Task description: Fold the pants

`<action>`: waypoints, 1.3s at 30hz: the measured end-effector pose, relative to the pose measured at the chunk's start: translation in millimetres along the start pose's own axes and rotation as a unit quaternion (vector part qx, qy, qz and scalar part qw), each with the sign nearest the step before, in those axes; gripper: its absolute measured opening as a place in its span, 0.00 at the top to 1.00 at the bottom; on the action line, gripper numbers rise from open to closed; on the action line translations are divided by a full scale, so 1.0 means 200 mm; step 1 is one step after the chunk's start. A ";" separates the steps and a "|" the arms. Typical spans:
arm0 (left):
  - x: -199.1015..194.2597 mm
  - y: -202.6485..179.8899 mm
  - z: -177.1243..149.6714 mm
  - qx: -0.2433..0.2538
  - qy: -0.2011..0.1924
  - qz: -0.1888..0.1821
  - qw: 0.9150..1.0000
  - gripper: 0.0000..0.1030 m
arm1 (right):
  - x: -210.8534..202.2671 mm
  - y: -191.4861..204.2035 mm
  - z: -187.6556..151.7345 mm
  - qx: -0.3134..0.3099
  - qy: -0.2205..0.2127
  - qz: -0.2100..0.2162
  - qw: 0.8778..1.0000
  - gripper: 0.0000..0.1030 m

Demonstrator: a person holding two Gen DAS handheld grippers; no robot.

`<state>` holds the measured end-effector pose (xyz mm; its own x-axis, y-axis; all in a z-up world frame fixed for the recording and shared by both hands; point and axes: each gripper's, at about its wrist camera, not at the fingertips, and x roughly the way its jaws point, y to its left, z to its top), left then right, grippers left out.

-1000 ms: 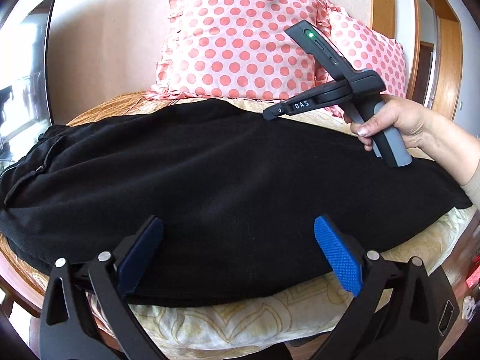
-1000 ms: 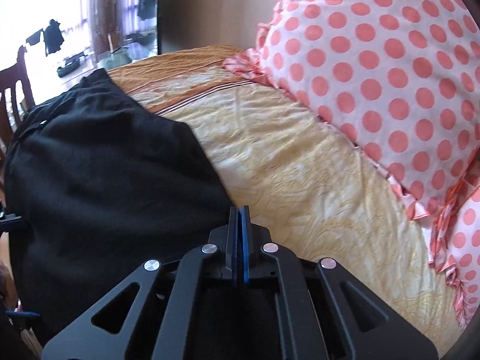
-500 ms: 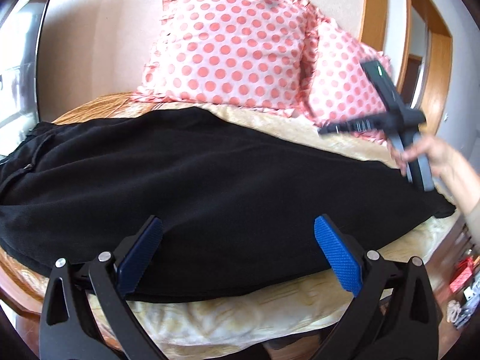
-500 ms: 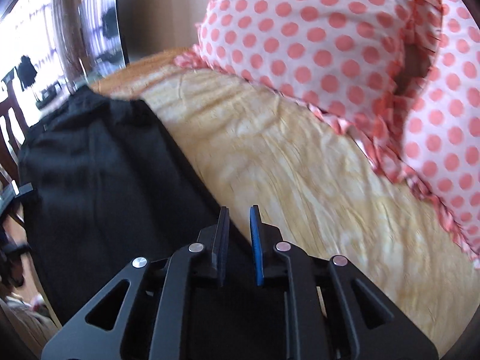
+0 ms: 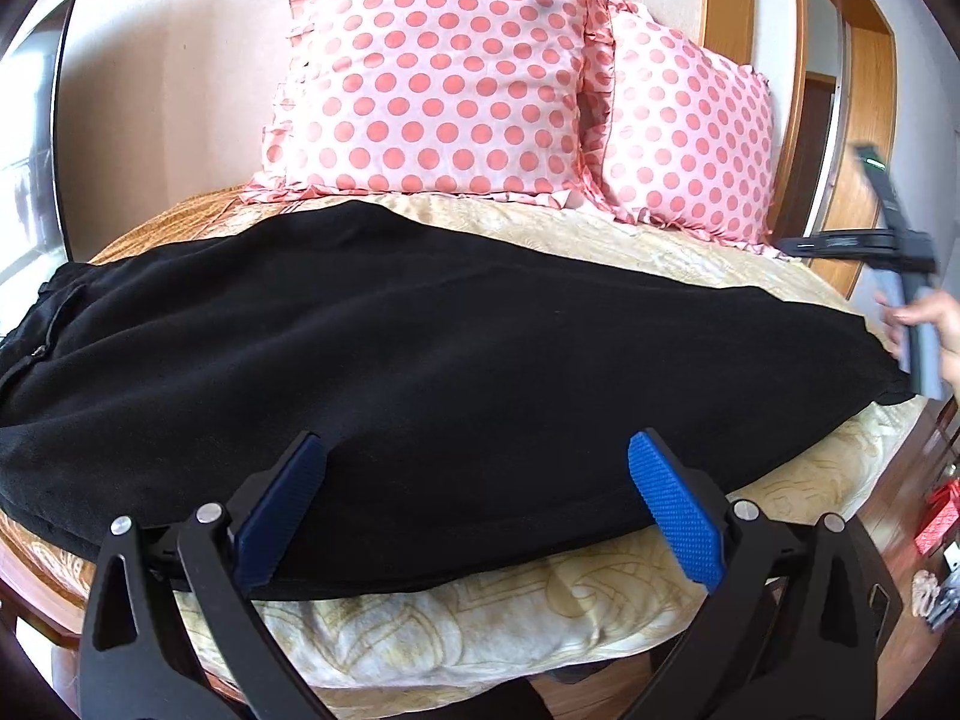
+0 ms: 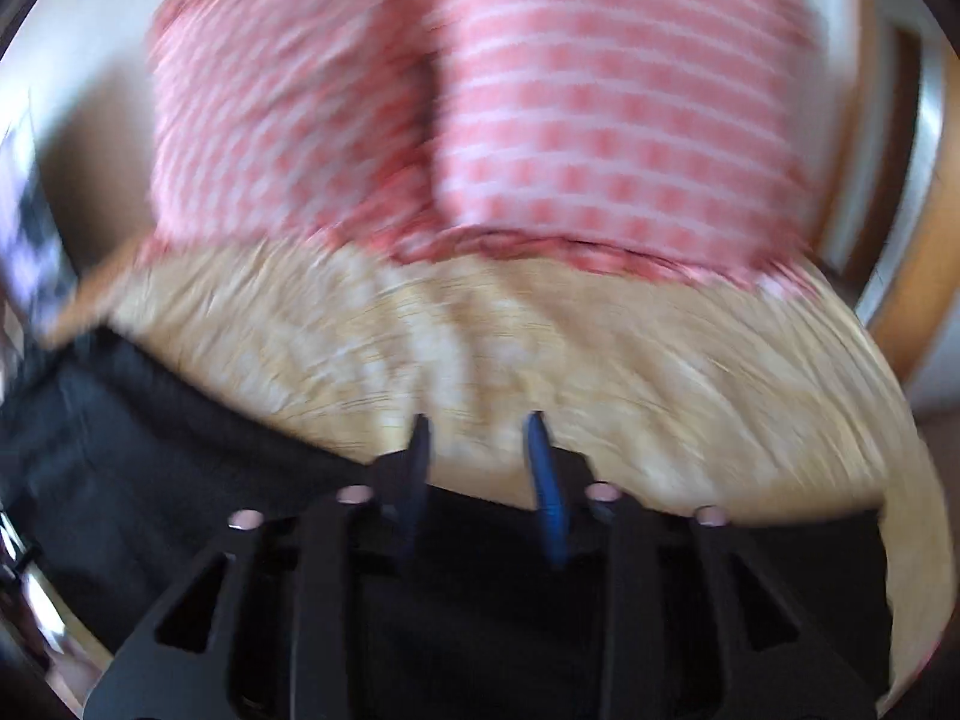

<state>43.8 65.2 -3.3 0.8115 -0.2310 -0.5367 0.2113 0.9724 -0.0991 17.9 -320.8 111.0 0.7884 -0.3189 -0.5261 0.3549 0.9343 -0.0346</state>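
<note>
Nearest my left camera, at the bed's front edge, my left gripper [image 5: 477, 504] hangs with its blue pads [image 5: 672, 513] spread wide, gripping nothing, over the near hem of the black pants [image 5: 432, 354]. I see the pants laid flat across the cream bedspread [image 5: 480, 630], waistband at the left edge, leg ends at the right. At that right edge my right gripper [image 6: 480, 456] sits with jaws parted and empty; its view is blurred. Farthest back, two pink polka-dot pillows [image 5: 438, 90] lean at the head of the bed.
</note>
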 end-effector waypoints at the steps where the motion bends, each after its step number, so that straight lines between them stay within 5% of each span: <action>1: 0.00 -0.01 0.00 0.000 0.000 -0.003 1.000 0.02 | -0.09 -0.17 -0.04 0.050 -0.004 -0.013 0.999 0.55; 6: 0.02 -0.06 0.02 0.009 -0.001 -0.023 1.000 0.02 | -0.38 -0.73 -0.34 0.221 0.007 -0.118 0.968 0.55; 11: 0.03 -0.12 0.03 0.024 -0.001 -0.043 0.999 0.02 | -0.51 -1.10 -0.70 0.392 0.001 -0.122 0.912 0.55; 23: 0.02 -0.15 0.01 0.035 0.009 -0.040 0.999 0.02 | -0.50 -1.10 -0.83 0.448 -0.016 -0.086 0.890 0.56; 30: 0.03 -0.14 0.01 0.032 0.013 -0.042 0.999 0.02 | -0.52 -1.12 -0.92 0.528 -0.044 -0.040 0.847 0.56; 34: 0.03 -0.14 0.01 0.030 0.014 -0.043 0.999 0.02 | -0.51 -1.15 -0.96 0.585 -0.060 -0.008 0.809 0.56; 39: 0.03 -0.14 0.01 0.031 0.014 -0.044 0.998 0.02 | -0.47 -1.18 -0.97 0.604 -0.083 0.012 0.793 0.56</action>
<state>45.0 35.6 -1.9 0.7730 -0.3132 -0.5517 0.3147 0.9444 -0.0952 -237.9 -479.7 4.0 0.8215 -0.4138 -0.3923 0.4827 0.1387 0.8647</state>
